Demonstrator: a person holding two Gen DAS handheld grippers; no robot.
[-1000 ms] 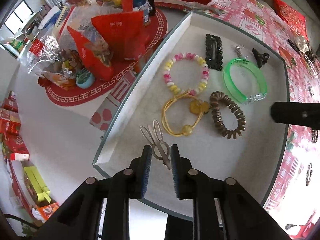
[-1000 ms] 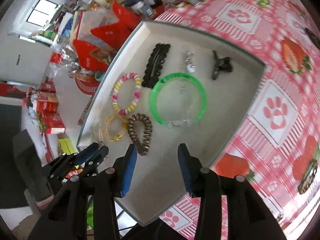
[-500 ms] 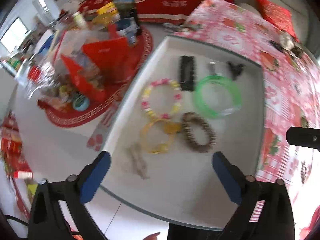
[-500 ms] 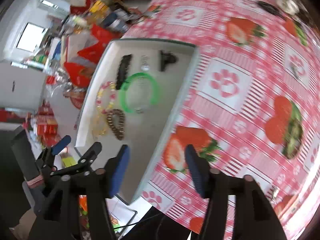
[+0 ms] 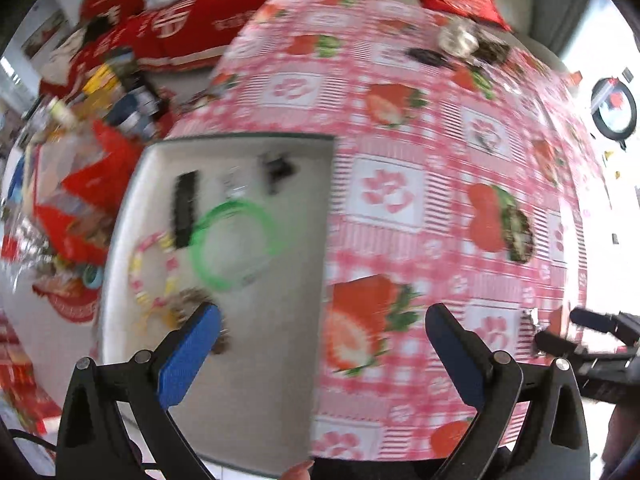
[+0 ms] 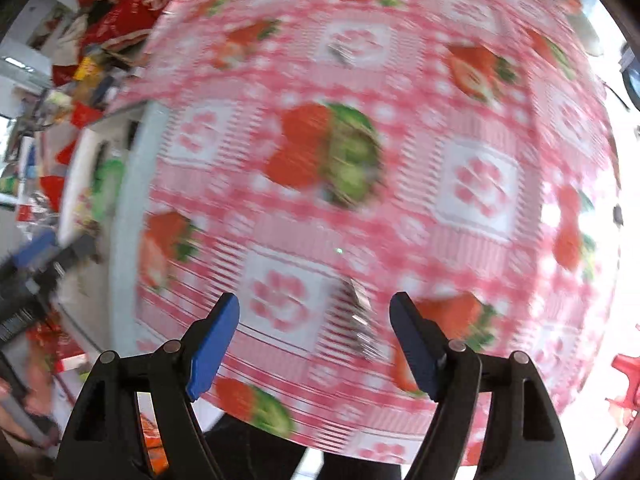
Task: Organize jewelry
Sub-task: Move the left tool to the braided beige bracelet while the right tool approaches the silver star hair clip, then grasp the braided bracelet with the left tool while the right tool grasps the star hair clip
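A white tray (image 5: pixel 264 360) at the left holds a green bangle (image 5: pixel 236 248), a black hair clip (image 5: pixel 186 210), a small black claw clip (image 5: pixel 278 170), a pink and yellow bead bracelet (image 5: pixel 154 268) and a brown spiral hair tie (image 5: pixel 188 298) partly behind one finger. My left gripper (image 5: pixel 322 316) is open wide and empty over the tray's right edge. My right gripper (image 6: pixel 316 304) hangs over the strawberry tablecloth (image 6: pixel 472 184), its jaws opening. A blurred silver clip (image 6: pixel 360 320) lies on the cloth below them, untouched.
More pieces lie on the tablecloth: a dark one on a strawberry print (image 5: pixel 518 232), a black clip (image 5: pixel 428 56) and a silver one (image 5: pixel 458 38) at the far side. Red bags and clutter (image 5: pixel 92 184) sit on the floor left of the tray.
Both grippers have swung right, away from the tray and over the tablecloth. The left gripper opened wide and let go of a silver clip in the tray. The right jaws widened.
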